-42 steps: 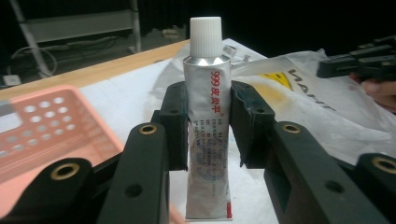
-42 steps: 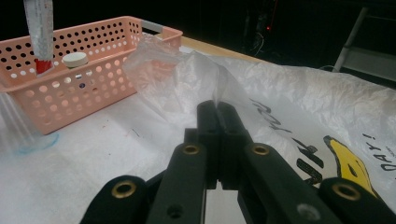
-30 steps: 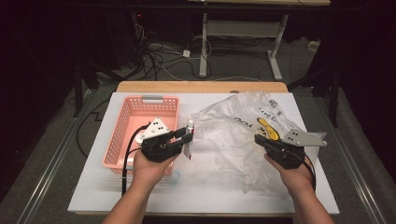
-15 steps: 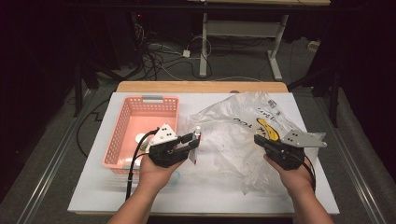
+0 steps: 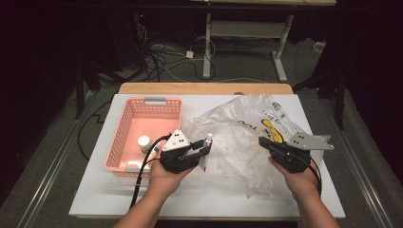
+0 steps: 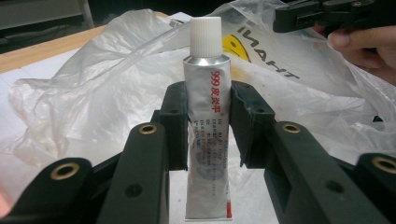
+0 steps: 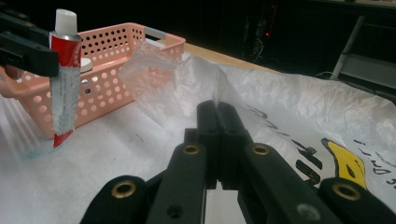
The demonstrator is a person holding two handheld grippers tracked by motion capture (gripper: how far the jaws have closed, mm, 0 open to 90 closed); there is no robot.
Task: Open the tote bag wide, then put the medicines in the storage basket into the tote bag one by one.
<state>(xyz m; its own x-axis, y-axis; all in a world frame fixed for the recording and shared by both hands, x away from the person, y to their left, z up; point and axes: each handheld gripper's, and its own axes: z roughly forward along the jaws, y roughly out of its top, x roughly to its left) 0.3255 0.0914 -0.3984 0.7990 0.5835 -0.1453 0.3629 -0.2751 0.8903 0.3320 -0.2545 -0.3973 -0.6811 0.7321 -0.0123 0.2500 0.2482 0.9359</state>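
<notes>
Just right of the pink perforated plastic basket (image 5: 124, 124), the left gripper (image 5: 205, 151) pinches an upright silver ointment tube with a white cap (image 6: 208, 121), while the right gripper (image 7: 218, 116), pressed together, nips the crumpled clear plastic bag (image 5: 237, 128).

Dark room seen beyond white table (image 5: 95, 199); grey floor (image 5: 57, 156) strewn with cables (image 5: 161, 61); white-legged desk frame (image 5: 242, 35) set behind.

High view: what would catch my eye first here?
Probably the white-capped tube, held upright between the left gripper jaws at the table's middle. Next, the big crumpled plastic bag spread to its right, its film pinched by the right gripper. The pink basket sits left, holding a small white jar.
</notes>
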